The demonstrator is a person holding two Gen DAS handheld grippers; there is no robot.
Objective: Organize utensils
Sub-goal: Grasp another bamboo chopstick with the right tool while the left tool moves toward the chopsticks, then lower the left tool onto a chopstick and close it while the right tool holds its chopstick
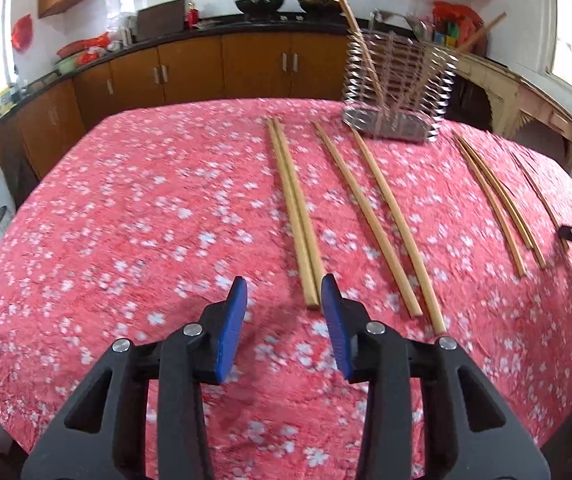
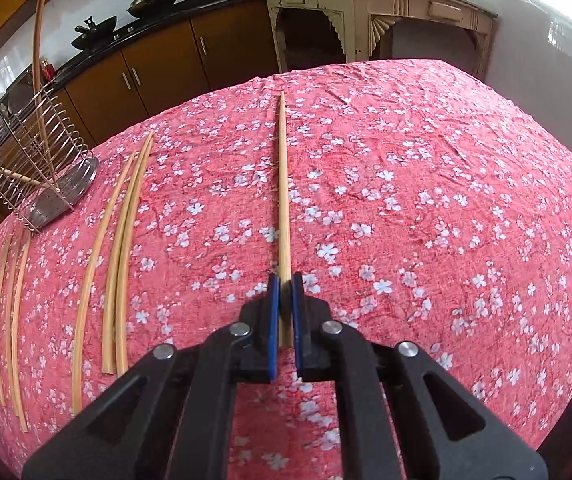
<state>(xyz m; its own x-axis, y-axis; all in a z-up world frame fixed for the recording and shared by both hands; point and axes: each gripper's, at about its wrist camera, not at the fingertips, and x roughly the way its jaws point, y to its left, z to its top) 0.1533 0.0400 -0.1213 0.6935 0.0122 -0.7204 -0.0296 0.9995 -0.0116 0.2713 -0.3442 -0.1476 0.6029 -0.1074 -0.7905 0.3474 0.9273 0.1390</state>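
Several pale wooden chopsticks lie on the pink flowered tablecloth (image 1: 146, 220). My left gripper (image 1: 284, 292) is open just above the cloth, and the near end of a close pair of chopsticks (image 1: 293, 208) lies between its blue pads, next to the right pad without being pinched. My right gripper (image 2: 285, 284) is shut on the near end of a single chopstick (image 2: 282, 184) that points away along the cloth. A wire utensil rack (image 1: 397, 80) stands at the table's far side with a few chopsticks leaning in it.
Two more chopsticks (image 1: 381, 220) lie right of the pair, then thinner curved ones (image 1: 493, 204). The right wrist view shows the rack (image 2: 42, 168) at far left and curved sticks (image 2: 122, 256) beside it. Brown cabinets (image 1: 226, 64) and a pale sideboard (image 2: 369, 12) stand behind the table.
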